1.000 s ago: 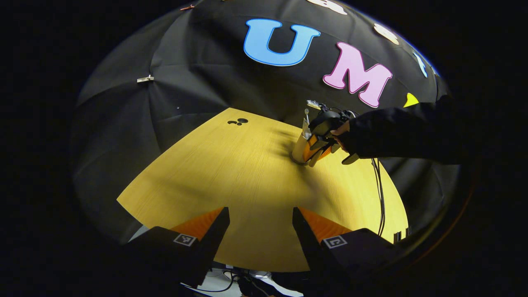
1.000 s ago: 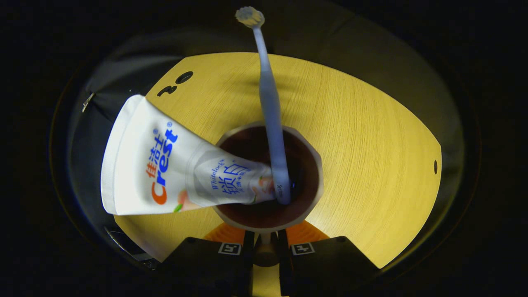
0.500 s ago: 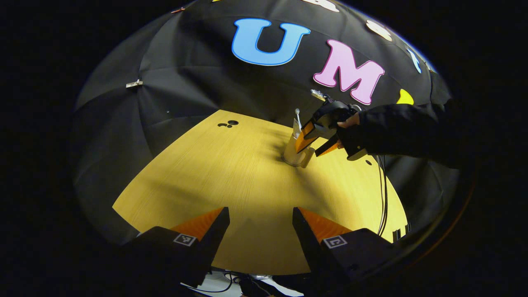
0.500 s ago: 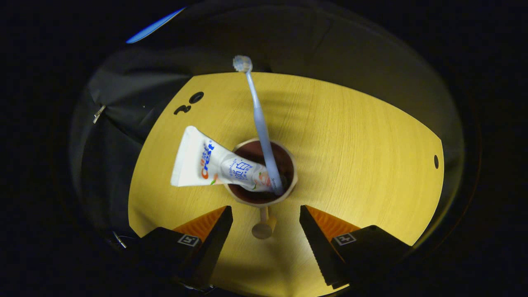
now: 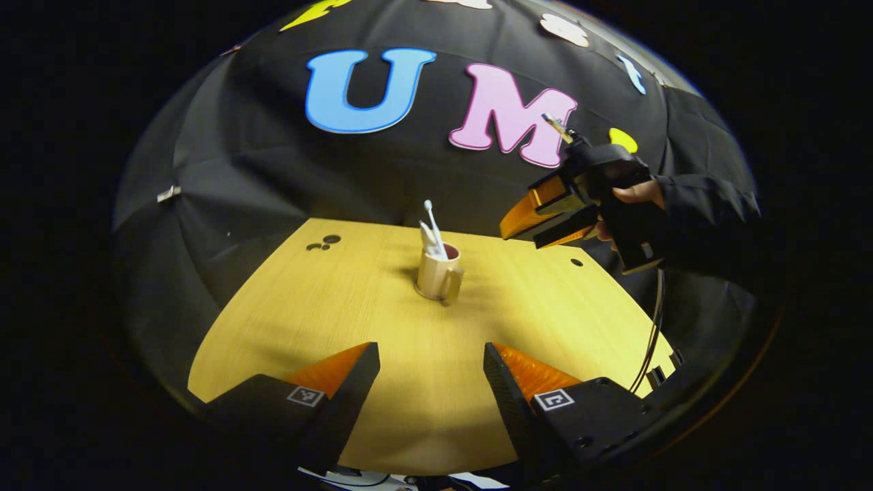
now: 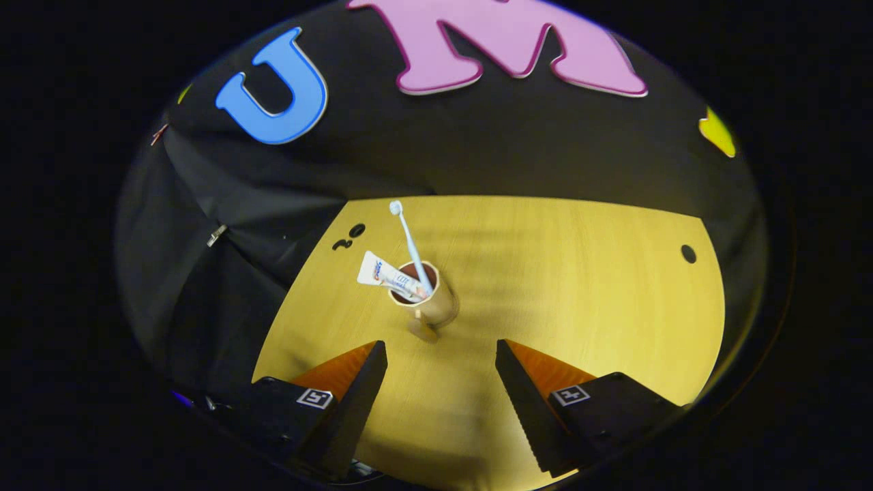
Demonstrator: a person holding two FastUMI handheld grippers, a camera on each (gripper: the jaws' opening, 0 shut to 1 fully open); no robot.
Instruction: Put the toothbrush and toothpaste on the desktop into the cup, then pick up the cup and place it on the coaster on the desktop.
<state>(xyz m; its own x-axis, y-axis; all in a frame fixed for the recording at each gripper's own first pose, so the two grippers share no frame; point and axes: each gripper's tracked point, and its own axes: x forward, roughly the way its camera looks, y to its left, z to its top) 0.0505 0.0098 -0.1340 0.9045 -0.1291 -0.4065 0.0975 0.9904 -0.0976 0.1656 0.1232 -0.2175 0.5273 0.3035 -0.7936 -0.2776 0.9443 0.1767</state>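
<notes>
Cup [image 5: 436, 275], beige with a handle, upright on the yellow wooden desktop [image 5: 382, 382]; in the left gripper view it stands toward 12 o'clock of centre, well apart from every table edge, bare wood on all sides; handle turned toward the near edge. Toothbrush [image 5: 432, 225] and toothpaste [image 5: 427, 239] stand in the cup, brush head up, tube leaning toward 10 o'clock in the right gripper view; cup [image 6: 428, 300], toothbrush [image 6: 409, 242], toothpaste [image 6: 383, 274]. No coaster can be made out under the cup.

Left gripper [image 5: 431, 368]: fingers spread wide, nothing between them, low over the near table edge, at 6 o'clock. Right gripper [image 6: 440, 368]: fingers likewise spread wide and empty, cup just beyond them toward 12 o'clock, not touching.

Right gripper [image 5: 542, 221] as seen from the left gripper view: raised above the table at 2 o'clock, clear of the cup, held by a hand [image 5: 631, 204] in a dark sleeve [image 5: 709, 218]; cable [image 5: 651, 334] hangs below it past the right table edge.

Far items: small dark holes [image 5: 323, 243] in the desktop at 11 o'clock; one hole [image 6: 688, 254] at 2 o'clock; black cloth wall [image 5: 273, 170] behind.
</notes>
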